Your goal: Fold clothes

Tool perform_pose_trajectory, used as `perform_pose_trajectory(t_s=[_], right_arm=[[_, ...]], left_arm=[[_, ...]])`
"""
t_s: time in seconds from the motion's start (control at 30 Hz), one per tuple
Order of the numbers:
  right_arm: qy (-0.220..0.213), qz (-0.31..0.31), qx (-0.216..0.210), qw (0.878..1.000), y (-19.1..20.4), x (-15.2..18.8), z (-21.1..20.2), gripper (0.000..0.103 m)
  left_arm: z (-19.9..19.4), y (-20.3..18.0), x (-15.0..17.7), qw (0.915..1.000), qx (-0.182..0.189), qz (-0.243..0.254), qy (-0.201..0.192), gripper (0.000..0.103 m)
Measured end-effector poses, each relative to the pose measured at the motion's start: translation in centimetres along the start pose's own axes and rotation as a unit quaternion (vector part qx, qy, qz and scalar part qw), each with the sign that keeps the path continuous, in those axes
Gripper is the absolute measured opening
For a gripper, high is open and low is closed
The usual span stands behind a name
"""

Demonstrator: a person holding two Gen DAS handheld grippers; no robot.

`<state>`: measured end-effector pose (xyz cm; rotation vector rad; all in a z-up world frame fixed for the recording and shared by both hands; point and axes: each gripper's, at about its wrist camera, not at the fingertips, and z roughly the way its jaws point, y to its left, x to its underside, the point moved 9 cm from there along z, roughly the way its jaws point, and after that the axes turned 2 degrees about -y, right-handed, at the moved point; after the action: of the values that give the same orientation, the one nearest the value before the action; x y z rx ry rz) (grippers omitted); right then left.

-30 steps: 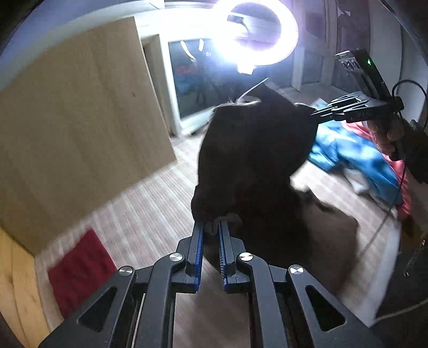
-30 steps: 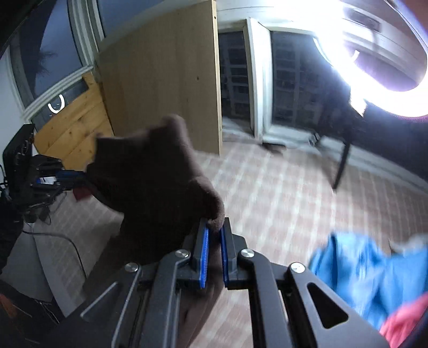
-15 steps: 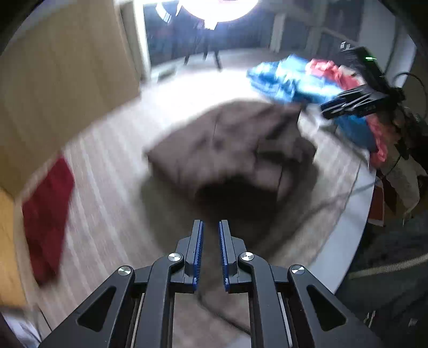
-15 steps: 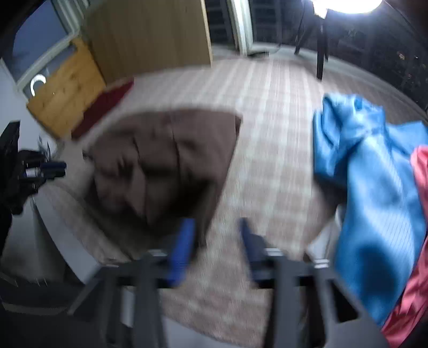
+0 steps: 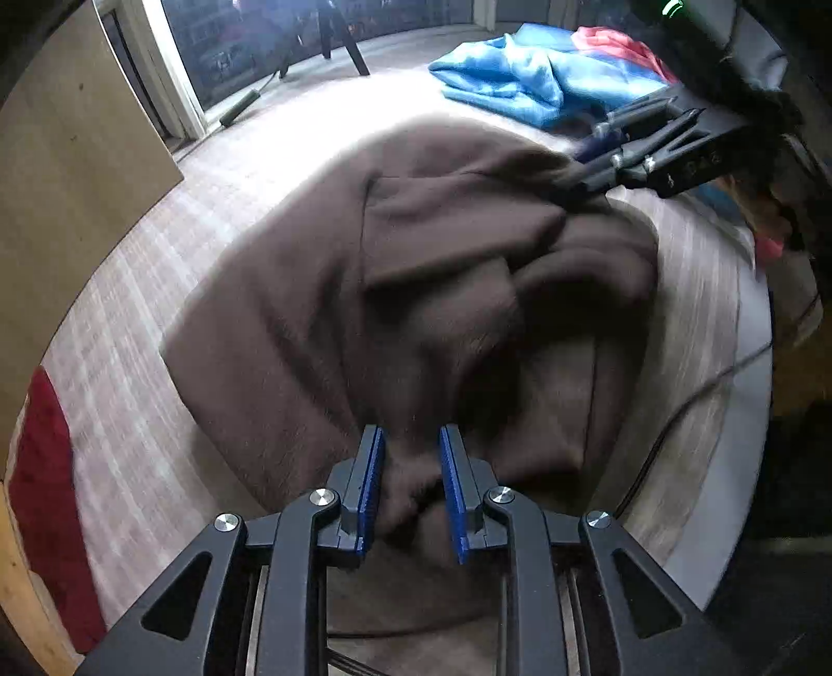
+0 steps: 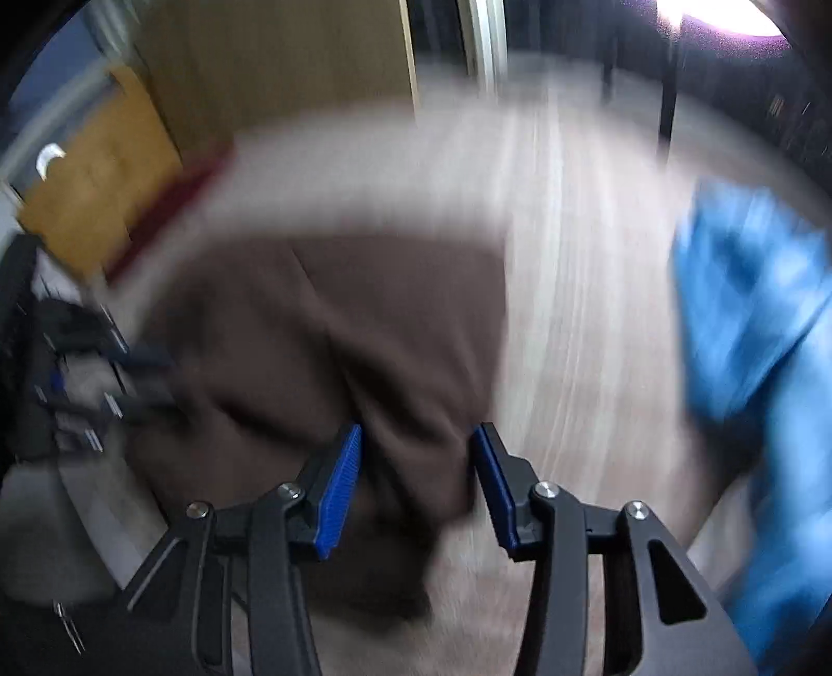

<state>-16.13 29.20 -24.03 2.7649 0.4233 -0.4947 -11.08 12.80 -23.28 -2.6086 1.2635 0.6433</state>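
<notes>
A dark brown, soft fleecy garment lies rumpled in loose folds on the pale striped surface, near a crumpled shiny blue garment.

You're in a home, in a lived-in room set up for recording. Under you is a striped woven rug with clothes scattered on it: a brown garment, a blue one, a red cloth. Ahead you've got a glazed door dark with night, a tripod's legs before it, and a plain wooden panel standing at your left.
</notes>
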Motion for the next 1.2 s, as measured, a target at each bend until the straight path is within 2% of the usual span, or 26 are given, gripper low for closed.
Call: perform_pose_trajectory(t_s=[0.07,0.1,0.17,0.27,0.3,0.4,0.5,0.53,0.57,0.6,0.63,0.67,0.77,0.87,0.9,0.93,1.0,1.1,1.2], right_arm=[[-0.027,0.036,-0.023,0.999,-1.0,0.1,-2.2,0.044],[-0.046,0.039,-0.019,0.998,-1.3,-0.2,-3.8,0.044],[-0.074,0.038,-0.013,0.996,-1.4,-0.7,-6.5,0.044],[-0.081,0.007,-0.053,0.995,1.3,-0.5,-7.9,0.044],[-0.08,-0.008,-0.067,0.994,2.6,-0.3,-8.2,0.044],[-0.062,-0.08,-0.08,0.992,6.5,1.6,-7.0,0.044],[-0.037,-0.145,-0.053,0.987,9.0,2.9,-4.6,0.044],[-0.031,-0.158,-0.044,0.986,9.3,3.0,-3.8,0.044],[-0.026,-0.163,-0.038,0.986,9.3,3.1,-3.3,0.043],[-0.021,-0.166,-0.032,0.985,9.2,3.2,-2.8,0.035],[-0.015,-0.164,-0.031,0.986,8.9,3.2,-2.6,0.022],[-0.009,-0.161,-0.031,0.986,8.5,3.2,-2.4,0.018],[-0.002,-0.164,-0.048,0.985,8.2,3.0,-3.0,0.016],[0.003,-0.194,-0.036,0.98,8.4,3.0,-3.5,0.015],[0.005,-0.205,-0.032,0.978,8.5,3.0,-3.6,0.011],[0.006,-0.217,-0.023,0.976,8.6,3.0,-3.7,0.002],[0.021,-0.24,-0.013,0.97,8.9,3.2,-3.9,0.002],[0.037,-0.242,0.0,0.97,8.1,2.8,-3.9,0.002],[0.065,-0.242,0.014,0.968,7.4,3.6,-1.6,0.002]], left_arm=[[-1.5,0.1,0.0,0.9995,0.004,-0.03,-0.001,0.021],[-2.4,-0.4,-0.4,0.9994,0.004,-0.032,-0.011,0.02],[-4.3,-2.6,-1.5,0.9991,0.011,-0.008,-0.039,0.024],[-4.8,-6.2,-2.3,0.9972,0.025,0.049,-0.051,0.036],[-4.5,-7.3,-2.5,0.996,0.027,0.069,-0.05,0.036],[-2.7,-8.0,-2.3,0.9943,0.011,0.102,-0.027,0.036],[-1.5,-6.8,-1.7,0.9951,0.0,0.099,-0.005,0.033],[-1.5,-6.4,-1.7,0.996,0.011,0.088,-0.005,0.028],[-1.7,-6.2,-1.8,0.9966,0.021,0.079,-0.009,0.019],[-1.9,-6.0,-2.0,0.9969,0.03,0.072,-0.012,0.015],[-2.0,-5.8,-2.2,0.9971,0.036,0.065,-0.015,0.009],[-2.1,-5.6,-2.3,0.9975,0.037,0.059,-0.015,0.005],[-2.5,-4.9,-2.7,0.9979,0.051,0.037,-0.013,0.005],[-2.7,-4.6,-2.5,0.9979,0.048,0.042,-0.008,0.003],[-2.8,-4.8,-2.5,0.9977,0.05,0.046,-0.007,0.003],[-3.1,-5.1,-2.5,0.9974,0.047,0.055,-0.006,0.003],[-3.7,-5.7,-2.5,0.9964,0.04,0.074,-0.007,0.003],[-4.6,-5.6,-2.7,0.9955,0.031,0.087,-0.016,0.003],[-2.9,-5.6,-0.8,0.9968,0.039,0.07,0.011,0.003]])
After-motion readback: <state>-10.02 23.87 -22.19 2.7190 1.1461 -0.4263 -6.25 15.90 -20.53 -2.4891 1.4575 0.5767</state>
